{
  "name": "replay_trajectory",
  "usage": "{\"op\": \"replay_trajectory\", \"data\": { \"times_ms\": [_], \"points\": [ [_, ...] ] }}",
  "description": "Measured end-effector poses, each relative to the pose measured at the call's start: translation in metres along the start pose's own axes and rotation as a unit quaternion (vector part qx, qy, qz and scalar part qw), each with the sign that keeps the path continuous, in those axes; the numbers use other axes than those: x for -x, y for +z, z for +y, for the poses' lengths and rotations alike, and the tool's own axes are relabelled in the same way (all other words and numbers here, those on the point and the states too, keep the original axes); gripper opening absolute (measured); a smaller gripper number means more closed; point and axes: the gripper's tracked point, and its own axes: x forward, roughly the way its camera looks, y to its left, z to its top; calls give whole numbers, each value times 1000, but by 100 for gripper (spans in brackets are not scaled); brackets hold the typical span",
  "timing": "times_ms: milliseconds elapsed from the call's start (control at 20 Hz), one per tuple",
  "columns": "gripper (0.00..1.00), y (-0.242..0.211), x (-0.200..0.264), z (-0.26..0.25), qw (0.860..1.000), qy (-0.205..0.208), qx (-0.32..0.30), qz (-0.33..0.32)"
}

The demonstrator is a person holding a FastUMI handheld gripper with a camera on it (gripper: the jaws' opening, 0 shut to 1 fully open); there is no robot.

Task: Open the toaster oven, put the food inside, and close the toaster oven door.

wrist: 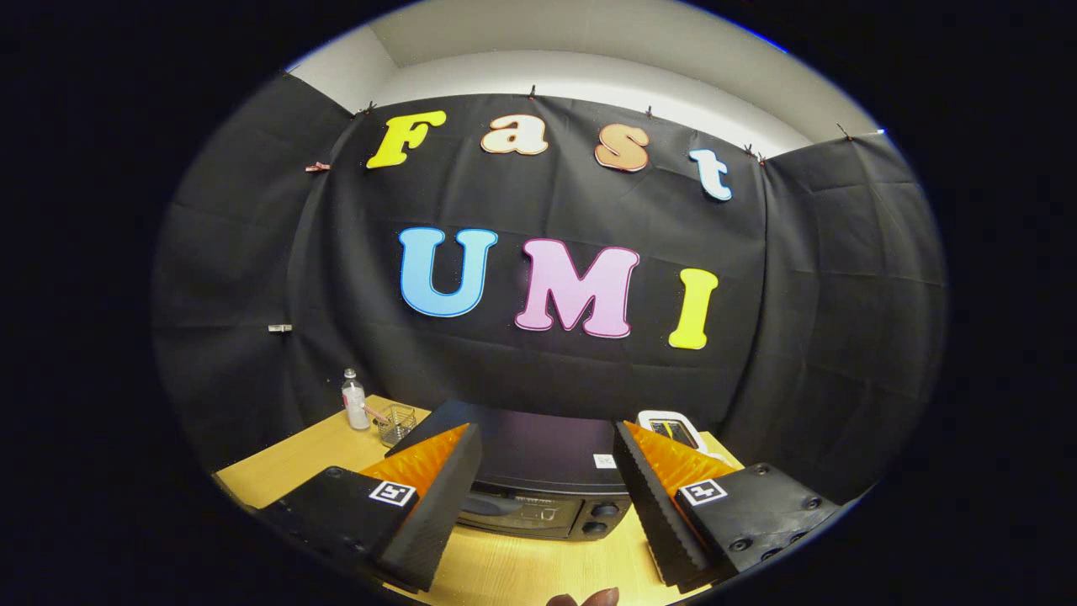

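Note:
A black toaster oven (538,480) stands on the wooden table (522,572), just ahead of my fingers, seen from above and in front. Its door looks closed, with the handle (492,505) near the left finger and two knobs (602,518) at the right of its front. My gripper (547,488) hangs open above the table, nothing between its fingers. The left finger (437,497) and right finger (652,497) frame the oven's front. At the table's near edge a brownish rounded thing (589,599) peeks in; I cannot tell what it is.
Behind the oven to the left stand a small clear bottle (354,402) and a wire mesh cup (397,423). A white device (673,427) sits behind the oven on the right. Black cloth walls close in the table on three sides.

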Motion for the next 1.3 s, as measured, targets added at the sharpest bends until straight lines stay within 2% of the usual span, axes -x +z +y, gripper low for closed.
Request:
{"op": "replay_trajectory", "data": {
  "times_ms": [300, 550, 850, 1100, 1300],
  "points": [
    [97, -57, -45, 35, 999, 23, -4, 38],
    [98, -114, -69, 52, 996, 22, -19, 81],
    [98, -137, -91, 68, 995, 23, -28, 90],
    [97, -155, -91, 69, 994, 12, -36, 102],
    [98, -158, -93, 63, 991, -7, -67, 113]
  ]
}}
